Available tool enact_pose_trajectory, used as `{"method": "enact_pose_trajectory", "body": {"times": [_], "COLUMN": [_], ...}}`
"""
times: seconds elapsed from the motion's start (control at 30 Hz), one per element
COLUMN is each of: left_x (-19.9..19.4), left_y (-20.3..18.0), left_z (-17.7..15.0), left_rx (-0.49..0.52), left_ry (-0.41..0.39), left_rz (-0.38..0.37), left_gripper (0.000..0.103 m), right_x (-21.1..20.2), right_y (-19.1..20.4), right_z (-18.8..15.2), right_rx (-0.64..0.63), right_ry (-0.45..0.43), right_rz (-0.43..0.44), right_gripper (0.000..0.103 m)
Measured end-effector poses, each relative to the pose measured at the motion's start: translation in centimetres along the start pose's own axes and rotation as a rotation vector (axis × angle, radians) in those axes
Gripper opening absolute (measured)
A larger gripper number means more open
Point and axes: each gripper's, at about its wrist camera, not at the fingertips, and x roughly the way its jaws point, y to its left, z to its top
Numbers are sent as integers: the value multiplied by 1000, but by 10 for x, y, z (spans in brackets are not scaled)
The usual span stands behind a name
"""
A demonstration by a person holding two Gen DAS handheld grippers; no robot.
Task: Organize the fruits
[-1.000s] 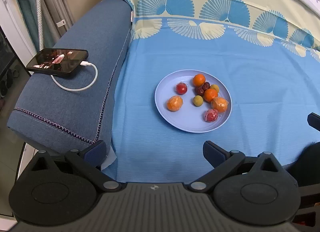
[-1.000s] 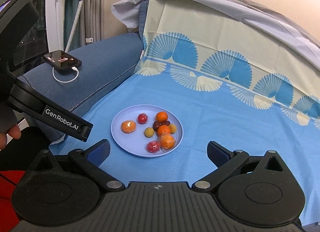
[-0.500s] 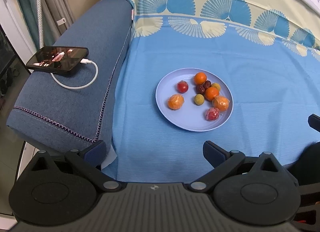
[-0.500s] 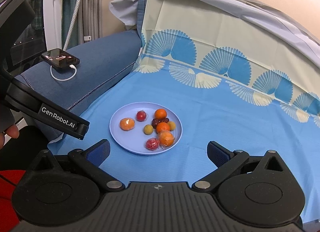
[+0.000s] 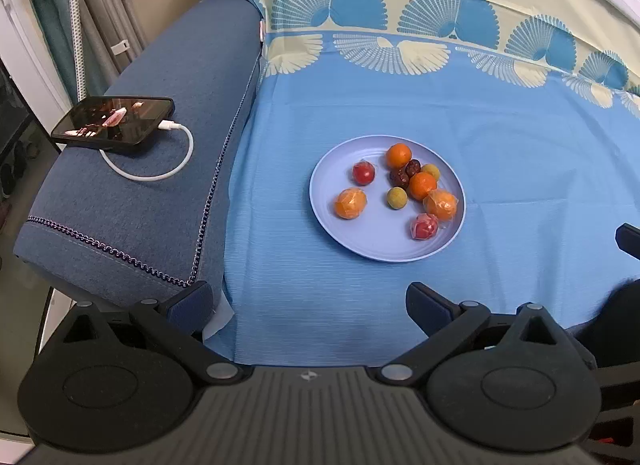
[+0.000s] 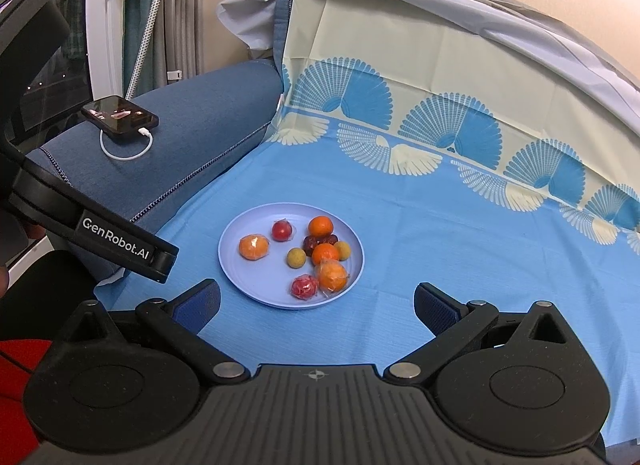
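Left wrist view: left gripper [image 5: 308,305] spread wide, holding nothing.
Right wrist view: right gripper [image 6: 316,305] spread wide, holding nothing.
Plate [image 5: 372,241]: on blue cloth [image 5: 520,169], ahead of both grippers, apart from the fingertips.
Fruits [image 5: 422,186]: oranges, red, yellow-green and dark pieces, all on plate.
Phone [image 5: 114,124]: on armrest [image 5: 160,193], cable attached.

Smooth matt plastic plate [image 5: 384,241] ahead of the left gripper [image 5: 308,305], crinkly glossy film on wrapped fruits [image 5: 440,204], woven cloth sheet [image 5: 520,169], coarse denim-like armrest [image 5: 132,193] left, glossy phone [image 5: 114,124], matt black gripper plastic, metal pivots.
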Motion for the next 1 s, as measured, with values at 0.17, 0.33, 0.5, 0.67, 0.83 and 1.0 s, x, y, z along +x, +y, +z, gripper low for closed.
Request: {"method": "enact_pose_trajectory", "body": {"times": [0.17, 0.33, 0.5, 0.67, 0.83, 1.0], "left_x": [1, 2, 2, 3, 2, 2], "left_y": [1, 0, -1, -1, -2, -2], "left_z": [0, 1, 0, 1, 0, 0], "left_rx": [0, -2, -1, -2, 4, 4], "left_ry": [2, 5, 1, 5, 5, 4], "left_rz": [8, 12, 24, 21, 18, 19], "left_gripper": [103, 103, 103, 103, 103, 103], "right_x": [1, 1, 1, 1, 1, 1], "right_y": [-1, -1, -1, -1, -2, -2], "right_z": [-1, -2, -3, -3, -3, -3], "right_rx": [5, 5, 7, 7, 6, 6], "right_ry": [3, 4, 6, 6, 5, 6], "right_rz": [-3, -3, -5, -4, -3, -3], "right_gripper": [102, 102, 102, 102, 102, 102]}}
